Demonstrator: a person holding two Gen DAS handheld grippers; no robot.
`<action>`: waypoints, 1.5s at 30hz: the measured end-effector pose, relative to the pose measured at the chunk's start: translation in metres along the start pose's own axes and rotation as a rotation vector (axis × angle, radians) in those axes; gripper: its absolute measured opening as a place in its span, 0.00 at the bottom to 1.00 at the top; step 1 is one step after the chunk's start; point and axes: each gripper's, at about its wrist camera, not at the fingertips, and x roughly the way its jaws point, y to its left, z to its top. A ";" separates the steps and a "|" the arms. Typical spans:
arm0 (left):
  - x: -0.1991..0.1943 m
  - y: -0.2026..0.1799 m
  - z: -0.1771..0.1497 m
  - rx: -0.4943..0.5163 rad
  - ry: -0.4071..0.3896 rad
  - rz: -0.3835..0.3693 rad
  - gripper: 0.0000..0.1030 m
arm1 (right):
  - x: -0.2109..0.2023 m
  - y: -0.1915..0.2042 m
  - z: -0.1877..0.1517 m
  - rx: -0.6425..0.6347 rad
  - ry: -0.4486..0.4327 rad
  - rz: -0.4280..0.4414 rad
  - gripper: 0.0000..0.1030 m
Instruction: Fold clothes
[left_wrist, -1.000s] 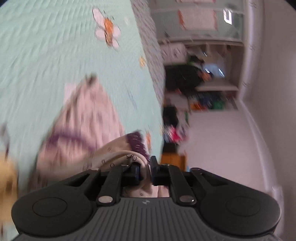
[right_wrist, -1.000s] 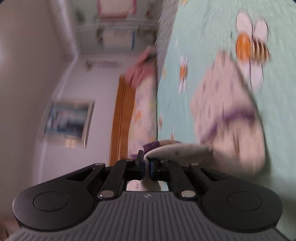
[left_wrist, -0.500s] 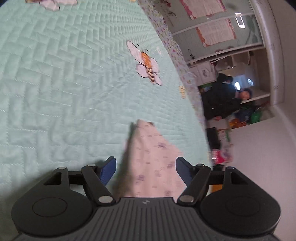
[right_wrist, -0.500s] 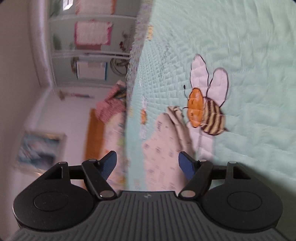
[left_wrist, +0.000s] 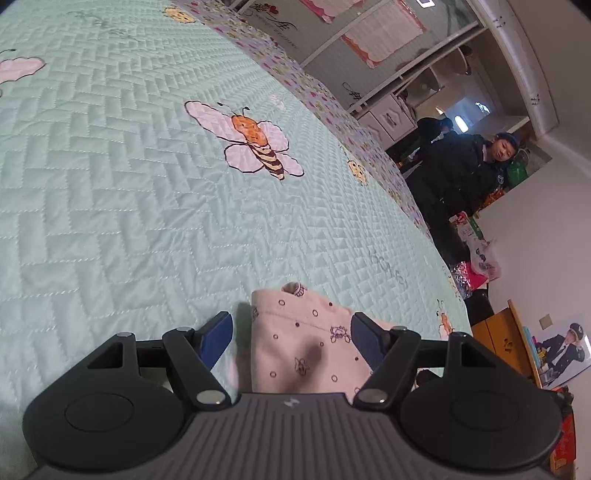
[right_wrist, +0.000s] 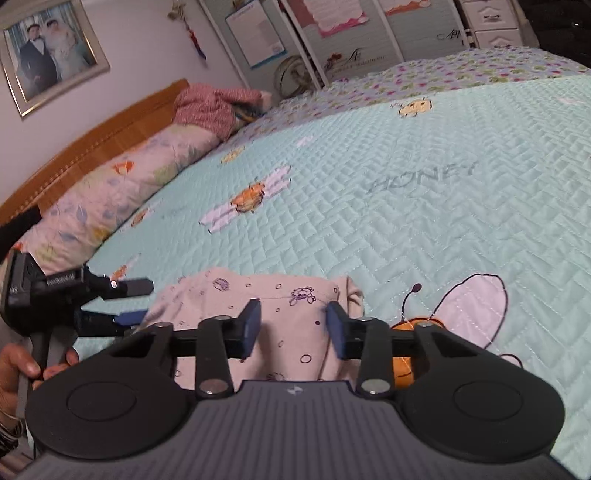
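Garment (left_wrist: 295, 343), pink printed cotton: light, limp, creases easily; lies on the bed's quilt (left_wrist: 129, 184), best pinched at corners. My left hand-held gripper (left_wrist: 290, 338) spread, nothing clamped (cloth beneath). My right hand-held gripper (right_wrist: 293, 328) closing, pads not yet touching fabric. A second ago both pinched it aloft.

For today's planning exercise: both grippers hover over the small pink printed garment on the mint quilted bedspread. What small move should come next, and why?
Probably lower the closing right gripper onto the pink printed garment: its jaws straddle the cloth but grip nothing; the left gripper is open.
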 end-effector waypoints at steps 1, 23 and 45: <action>0.001 -0.001 0.000 0.006 -0.001 0.001 0.70 | 0.004 -0.003 0.003 0.000 0.004 0.000 0.36; 0.021 -0.073 -0.009 0.434 -0.119 0.139 0.12 | -0.048 0.015 -0.030 0.028 -0.109 -0.039 0.03; 0.053 -0.073 -0.019 0.360 0.044 0.093 0.57 | 0.006 -0.011 -0.030 0.426 -0.015 0.061 0.00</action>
